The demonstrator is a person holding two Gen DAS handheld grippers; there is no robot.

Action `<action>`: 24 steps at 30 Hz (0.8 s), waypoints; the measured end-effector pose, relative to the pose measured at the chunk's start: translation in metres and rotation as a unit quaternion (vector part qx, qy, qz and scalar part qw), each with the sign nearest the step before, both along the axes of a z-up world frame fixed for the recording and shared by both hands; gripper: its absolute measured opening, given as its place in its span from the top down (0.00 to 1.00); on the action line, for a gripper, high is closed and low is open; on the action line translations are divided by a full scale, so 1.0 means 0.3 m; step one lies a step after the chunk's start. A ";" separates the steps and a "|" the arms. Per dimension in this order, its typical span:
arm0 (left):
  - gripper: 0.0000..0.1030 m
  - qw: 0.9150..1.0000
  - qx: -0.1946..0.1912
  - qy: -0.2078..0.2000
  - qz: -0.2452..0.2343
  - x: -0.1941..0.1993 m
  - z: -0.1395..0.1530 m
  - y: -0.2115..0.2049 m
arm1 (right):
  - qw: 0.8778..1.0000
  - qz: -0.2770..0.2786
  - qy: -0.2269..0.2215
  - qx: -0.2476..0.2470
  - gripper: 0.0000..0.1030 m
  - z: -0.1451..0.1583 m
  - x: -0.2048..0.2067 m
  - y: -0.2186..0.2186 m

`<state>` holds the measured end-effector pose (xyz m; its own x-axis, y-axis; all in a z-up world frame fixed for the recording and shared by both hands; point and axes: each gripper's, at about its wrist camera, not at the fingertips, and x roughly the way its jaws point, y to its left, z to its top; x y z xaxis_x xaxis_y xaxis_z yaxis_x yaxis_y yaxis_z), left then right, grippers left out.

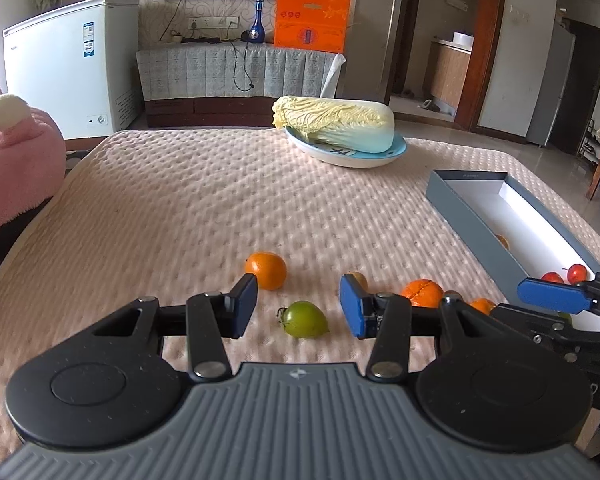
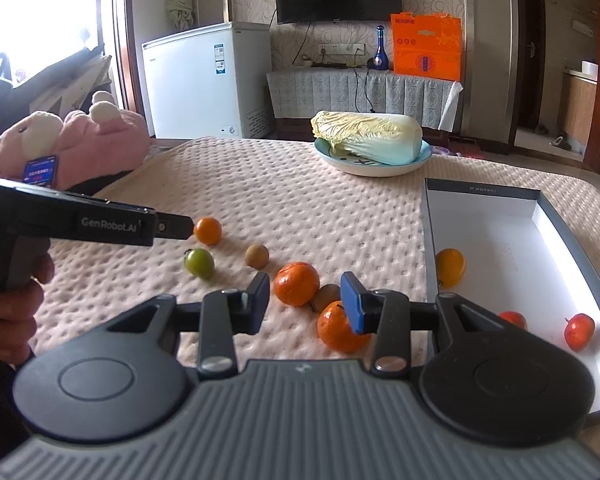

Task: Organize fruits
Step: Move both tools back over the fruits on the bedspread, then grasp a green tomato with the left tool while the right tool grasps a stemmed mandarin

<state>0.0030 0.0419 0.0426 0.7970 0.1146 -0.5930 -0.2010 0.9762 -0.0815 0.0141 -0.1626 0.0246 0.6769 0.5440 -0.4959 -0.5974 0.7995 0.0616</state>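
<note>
My left gripper is open and empty, just above a green tomato that lies between its fingers; the tomato also shows in the right wrist view. A small orange lies just beyond it. My right gripper is open and empty over a cluster: a big orange, a nearer orange and a kiwi. Another kiwi lies farther left. The grey box at right holds a yellow-orange fruit and two red fruits.
A napa cabbage lies on a blue plate at the table's far side. A pink plush toy sits at the left edge. The table has a bumpy pink cover. A white freezer and a TV stand are behind.
</note>
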 end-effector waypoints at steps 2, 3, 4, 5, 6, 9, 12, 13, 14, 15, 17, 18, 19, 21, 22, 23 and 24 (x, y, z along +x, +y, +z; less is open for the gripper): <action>0.50 1.000 -0.001 0.005 0.004 0.005 -0.005 0.005 | 1.000 -0.006 0.002 -0.001 0.60 -0.006 0.010 -0.002; 0.50 1.000 -0.002 0.006 0.005 0.006 -0.005 0.008 | 1.000 -0.010 0.006 -0.001 0.60 -0.009 0.014 -0.003; 0.50 1.000 -0.001 0.006 0.005 0.005 -0.005 0.008 | 1.000 -0.014 0.008 0.001 0.60 -0.011 0.018 -0.004; 0.50 1.000 0.001 0.006 0.006 0.003 -0.004 0.007 | 1.000 -0.015 0.011 0.001 0.60 -0.012 0.019 -0.004; 0.50 1.000 0.001 0.005 0.005 0.001 -0.004 0.008 | 1.000 -0.015 0.012 0.001 0.60 -0.013 0.018 -0.002; 0.50 1.000 0.002 0.005 0.007 -0.004 -0.004 0.015 | 1.000 -0.008 0.011 -0.014 0.60 -0.022 0.008 0.010; 0.50 1.000 -0.003 0.009 0.002 -0.004 -0.009 0.022 | 1.000 -0.003 0.010 -0.027 0.60 -0.030 0.000 0.018; 0.50 1.000 -0.001 0.013 0.001 -0.001 -0.014 0.022 | 1.000 -0.001 0.007 -0.030 0.60 -0.032 -0.004 0.018; 0.50 1.000 -0.001 0.017 0.001 0.004 -0.019 0.022 | 0.999 -0.001 0.002 -0.035 0.60 -0.034 -0.005 0.019; 0.50 1.000 -0.002 0.020 0.000 0.007 -0.023 0.022 | 0.999 -0.003 -0.002 -0.043 0.59 -0.038 -0.004 0.022; 0.50 1.000 -0.004 0.022 -0.002 0.008 -0.027 0.022 | 0.999 -0.009 -0.002 -0.053 0.59 -0.048 0.002 0.027; 0.50 1.000 -0.003 0.022 -0.003 0.008 -0.031 0.020 | 0.998 -0.013 0.000 -0.054 0.59 -0.051 0.005 0.029; 0.50 1.000 -0.003 0.024 -0.004 0.009 -0.035 0.019 | 0.998 -0.016 0.001 -0.054 0.59 -0.053 0.008 0.029; 0.50 1.000 -0.001 0.030 -0.002 0.016 -0.049 0.022 | 0.998 -0.017 0.002 -0.060 0.59 -0.057 0.009 0.034; 0.49 0.999 -0.002 0.032 0.000 0.019 -0.056 0.027 | 0.998 -0.018 0.001 -0.064 0.59 -0.060 0.009 0.037; 0.49 0.999 -0.004 0.034 0.002 0.022 -0.064 0.032 | 0.997 -0.020 0.000 -0.069 0.59 -0.063 0.009 0.039; 0.49 0.999 -0.006 0.037 0.005 0.027 -0.072 0.038 | 0.997 -0.021 -0.001 -0.072 0.59 -0.065 0.011 0.041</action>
<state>0.0112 0.0534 0.0210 0.7502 0.1149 -0.6512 -0.2169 0.9731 -0.0781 0.0176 -0.1503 0.0050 0.6986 0.4378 -0.5660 -0.5625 0.8248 -0.0564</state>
